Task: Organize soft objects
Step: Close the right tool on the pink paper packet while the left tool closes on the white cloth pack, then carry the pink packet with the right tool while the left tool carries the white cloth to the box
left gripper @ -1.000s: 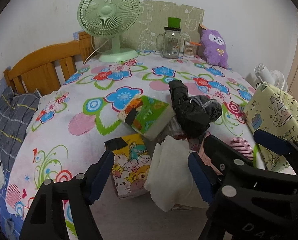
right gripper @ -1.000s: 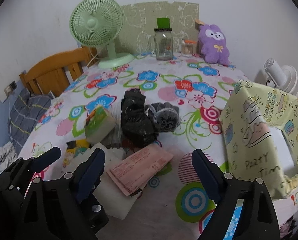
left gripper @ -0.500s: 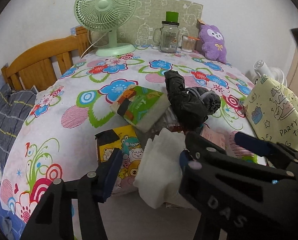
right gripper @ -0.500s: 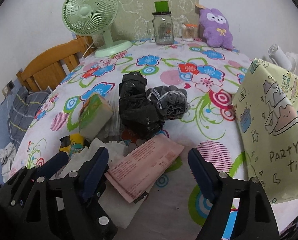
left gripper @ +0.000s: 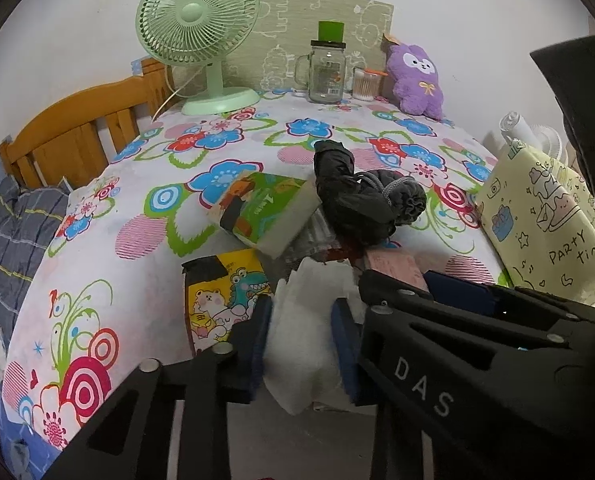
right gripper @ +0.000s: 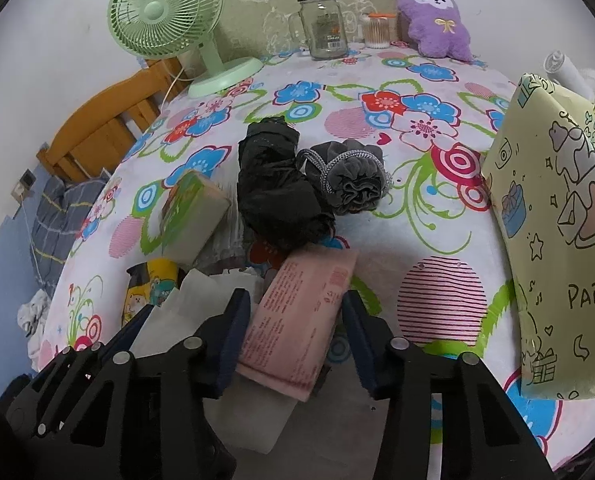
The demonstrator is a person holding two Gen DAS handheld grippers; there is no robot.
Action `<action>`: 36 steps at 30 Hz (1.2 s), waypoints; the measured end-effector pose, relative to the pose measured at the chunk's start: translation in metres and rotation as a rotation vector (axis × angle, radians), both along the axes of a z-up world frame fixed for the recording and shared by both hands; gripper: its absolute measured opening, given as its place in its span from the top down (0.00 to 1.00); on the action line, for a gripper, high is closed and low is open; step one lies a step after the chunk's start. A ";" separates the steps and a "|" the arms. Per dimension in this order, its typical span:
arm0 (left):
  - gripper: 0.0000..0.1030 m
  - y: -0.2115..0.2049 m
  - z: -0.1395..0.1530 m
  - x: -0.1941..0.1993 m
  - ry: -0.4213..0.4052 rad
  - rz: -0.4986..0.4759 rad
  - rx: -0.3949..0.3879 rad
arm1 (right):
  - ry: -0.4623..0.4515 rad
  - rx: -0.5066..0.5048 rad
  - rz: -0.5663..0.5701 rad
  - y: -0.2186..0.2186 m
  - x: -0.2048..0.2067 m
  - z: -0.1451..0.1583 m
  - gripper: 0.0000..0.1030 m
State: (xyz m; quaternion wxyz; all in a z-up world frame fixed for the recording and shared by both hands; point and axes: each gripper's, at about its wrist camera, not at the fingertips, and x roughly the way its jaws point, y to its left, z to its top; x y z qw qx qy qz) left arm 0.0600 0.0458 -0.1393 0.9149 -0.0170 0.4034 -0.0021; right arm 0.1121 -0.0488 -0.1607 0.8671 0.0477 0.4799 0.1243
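A pile of soft items lies on the flowered tablecloth (left gripper: pixel 145 264). My left gripper (left gripper: pixel 303 344) has its blue pads on both sides of a white folded tissue stack (left gripper: pixel 309 332), jaws narrowed around it. My right gripper (right gripper: pixel 295 332) straddles a pink tissue pack (right gripper: pixel 297 316), with a small gap on the right side. Behind them lie a black bag bundle (right gripper: pixel 277 192), a grey mesh bath pouf (right gripper: pixel 353 176), a green tissue pack (left gripper: pixel 265 208) and a yellow cartoon pack (left gripper: pixel 221 296).
A yellow "Party time" bag (right gripper: pixel 561 216) stands at the right. A green fan (left gripper: pixel 197 32), a glass jar (left gripper: pixel 327 72), a cotton swab box (left gripper: pixel 364 84) and a purple plush (left gripper: pixel 415 76) line the back wall. A wooden chair (left gripper: pixel 77 136) is at left.
Both grippers moved forward and down onto the pile. The left jaws narrowed around the white tissue stack; the right jaws narrowed around the pink pack.
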 end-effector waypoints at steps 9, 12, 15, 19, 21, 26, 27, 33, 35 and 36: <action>0.83 -0.006 0.006 0.000 -0.004 -0.008 0.010 | -0.006 0.010 0.002 -0.006 -0.003 0.007 0.57; 0.85 -0.008 0.009 0.000 -0.009 -0.007 0.009 | -0.014 0.011 -0.003 -0.009 -0.005 0.011 0.57; 0.86 -0.012 0.013 -0.001 -0.016 -0.015 0.011 | -0.022 0.013 -0.010 -0.013 -0.006 0.015 0.57; 0.87 -0.017 0.022 -0.003 -0.034 -0.027 0.011 | -0.035 0.017 -0.018 -0.018 -0.009 0.024 0.57; 0.88 -0.019 0.027 -0.004 -0.044 -0.032 0.007 | -0.046 0.017 -0.021 -0.020 -0.009 0.029 0.57; 0.88 -0.023 0.038 -0.006 -0.064 -0.042 0.004 | -0.072 0.015 -0.030 -0.024 -0.014 0.042 0.57; 0.88 -0.024 0.040 -0.006 -0.067 -0.044 0.004 | -0.076 0.014 -0.031 -0.025 -0.014 0.044 0.57; 0.88 -0.026 0.059 -0.007 -0.099 -0.048 0.003 | -0.116 0.003 -0.043 -0.030 -0.018 0.065 0.57; 0.88 -0.028 0.064 -0.007 -0.109 -0.048 0.002 | -0.132 0.000 -0.046 -0.031 -0.020 0.072 0.57; 0.88 -0.028 0.068 -0.008 -0.116 -0.050 0.003 | -0.140 -0.002 -0.048 -0.032 -0.021 0.076 0.57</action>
